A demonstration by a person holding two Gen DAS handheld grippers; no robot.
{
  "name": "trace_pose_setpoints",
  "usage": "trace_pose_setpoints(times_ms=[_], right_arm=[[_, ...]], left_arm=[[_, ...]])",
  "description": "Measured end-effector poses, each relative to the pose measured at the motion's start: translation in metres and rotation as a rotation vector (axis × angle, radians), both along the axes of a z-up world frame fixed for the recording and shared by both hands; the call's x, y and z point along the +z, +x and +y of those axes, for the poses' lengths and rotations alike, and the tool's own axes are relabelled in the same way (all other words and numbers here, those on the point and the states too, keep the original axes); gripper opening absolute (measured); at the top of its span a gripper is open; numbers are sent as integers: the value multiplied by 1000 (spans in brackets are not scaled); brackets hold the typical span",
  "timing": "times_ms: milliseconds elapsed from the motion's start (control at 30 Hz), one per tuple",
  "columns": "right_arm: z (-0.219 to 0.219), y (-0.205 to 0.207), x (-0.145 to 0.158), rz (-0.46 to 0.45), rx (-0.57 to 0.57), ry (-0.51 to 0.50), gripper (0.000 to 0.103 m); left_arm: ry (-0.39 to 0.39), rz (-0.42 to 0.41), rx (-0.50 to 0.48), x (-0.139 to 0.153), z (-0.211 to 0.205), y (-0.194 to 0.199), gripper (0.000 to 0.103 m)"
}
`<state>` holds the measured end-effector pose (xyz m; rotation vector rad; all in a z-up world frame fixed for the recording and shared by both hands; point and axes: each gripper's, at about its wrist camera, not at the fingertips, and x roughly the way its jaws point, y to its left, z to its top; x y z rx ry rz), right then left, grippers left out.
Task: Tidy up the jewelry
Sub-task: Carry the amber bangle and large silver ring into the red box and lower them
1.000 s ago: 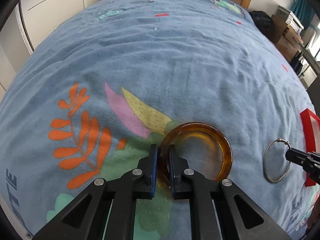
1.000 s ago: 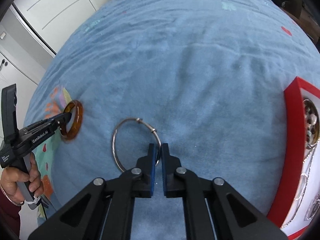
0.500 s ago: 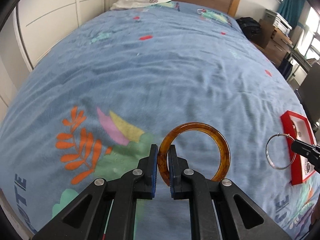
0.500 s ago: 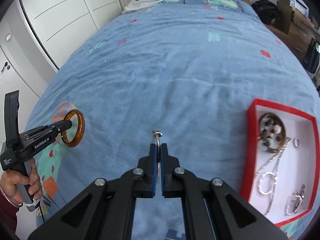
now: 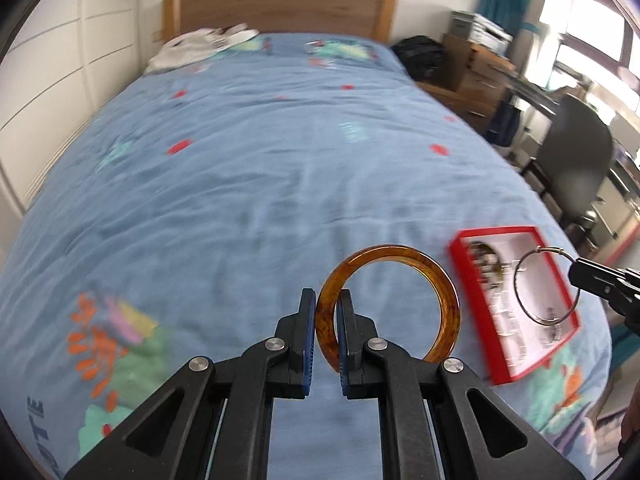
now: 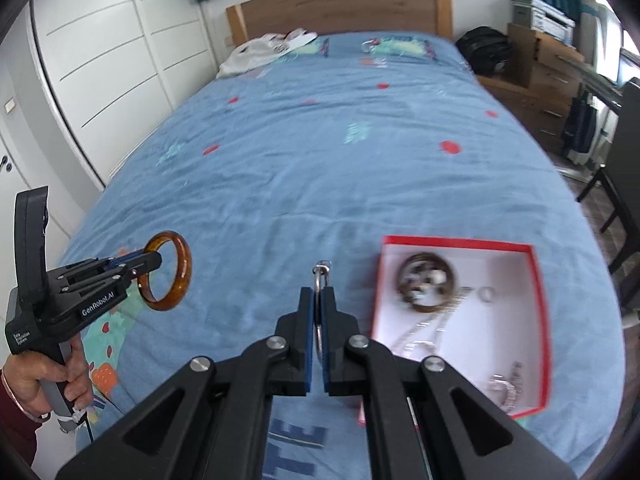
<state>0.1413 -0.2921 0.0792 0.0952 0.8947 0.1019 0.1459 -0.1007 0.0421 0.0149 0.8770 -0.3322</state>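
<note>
I am working over a wide bed covered with a blue printed blanket [image 6: 320, 168] in a bedroom, white wardrobe doors to one side and a wooden headboard [image 6: 340, 8] at the far end. Nearest to me, the left gripper [image 5: 327, 320] pinches a thick amber, tortoiseshell-patterned resin bangle [image 5: 440, 288] by its rim, the pads pressed on either side of the band while the rest of the ring hangs free above the blanket. I judge the bangle stiff, smooth and fairly light, likely to swivel in a one-point pinch and to chip if dropped onto something hard, so holding across the band's thickness looks right. The right gripper [image 6: 318, 320] has its pads squeezed together on a thin silver wire hoop [image 6: 320, 276], seen edge-on between them; from the left view the same hoop stands up off the blanket, in front of the box. It looks very light, springy and slippery, with a small clasp at the top that I would avoid squeezing. A little farther ahead and to the right lies the red-walled, white-lined open jewelry box [image 6: 538, 280], already holding a round brown brooch-like piece, a small ring and silver chains, blurred, and well beyond it white clothing lies by the headboard
</note>
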Motion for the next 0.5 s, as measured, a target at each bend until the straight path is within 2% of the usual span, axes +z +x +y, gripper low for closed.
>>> trace_pose_setpoints(times_ms=[233,500], right_arm=[[-57,-24,14,-7,-76,-6,3],[-108,-34,-4,29,-130,19,3]], left_arm=[[-13,-6,-112,11,-76,-6,10],[22,36,-212,-11,-151,-13,10]])
